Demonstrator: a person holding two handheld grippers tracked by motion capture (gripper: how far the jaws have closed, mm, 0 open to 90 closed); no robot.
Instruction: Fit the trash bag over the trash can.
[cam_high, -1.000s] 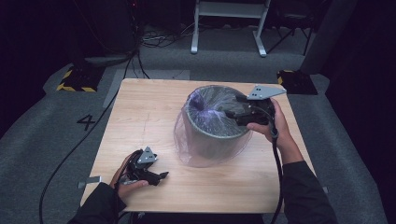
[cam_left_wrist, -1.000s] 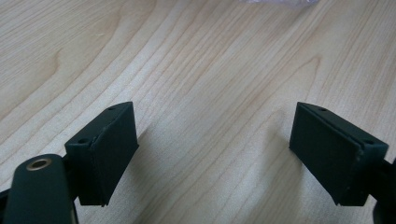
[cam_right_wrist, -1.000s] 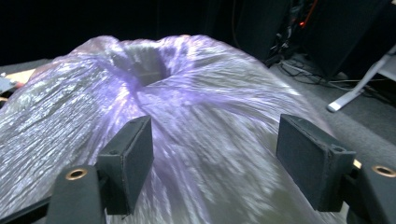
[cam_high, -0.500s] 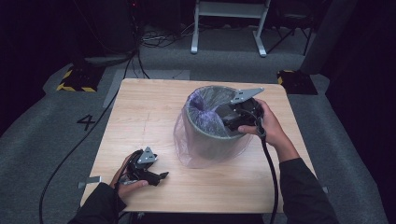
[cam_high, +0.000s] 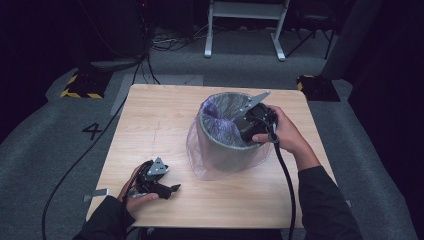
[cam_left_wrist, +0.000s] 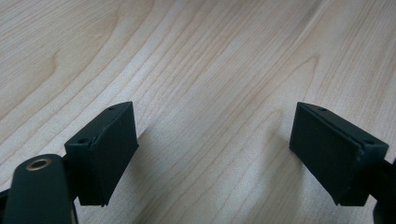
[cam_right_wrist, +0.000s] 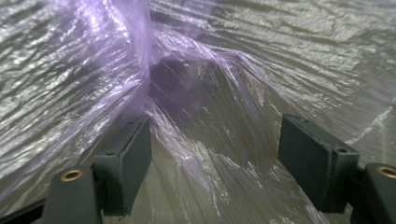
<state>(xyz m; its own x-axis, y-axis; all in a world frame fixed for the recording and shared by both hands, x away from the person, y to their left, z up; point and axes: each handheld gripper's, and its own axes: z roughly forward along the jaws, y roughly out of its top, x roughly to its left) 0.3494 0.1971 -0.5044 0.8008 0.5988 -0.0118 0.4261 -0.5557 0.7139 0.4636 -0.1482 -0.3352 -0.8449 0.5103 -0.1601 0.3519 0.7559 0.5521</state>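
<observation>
**Reaching into the lined bin**

Dipping over the near right rim of the grey bin (cam_high: 225, 150), the right gripper (cam_high: 243, 131) points down into the purple plastic liner (cam_high: 220, 117). In the right gripper view its jaws stand apart, released, and they have just been opening a little further. Crinkled liner film lies between and beyond the two pads; a gathered fold of it runs up from the left pad (cam_right_wrist: 133, 156), but neither pad presses on it. The right hand (cam_high: 282, 132) grips the tool just outside the bin's rim, its cable trailing back along the sleeve.

The liner's loose skirt spills over the rim and hangs down the bin's outer wall, pooling on the tabletop (cam_high: 150, 130) below the jaws' side.

Well apart from the bin, the left gripper (cam_high: 170, 189) rests low at the near left of the tabletop in the left hand (cam_high: 135, 192). Its jaws are released too, wide apart, with bare wood grain between them (cam_left_wrist: 210, 154).
</observation>
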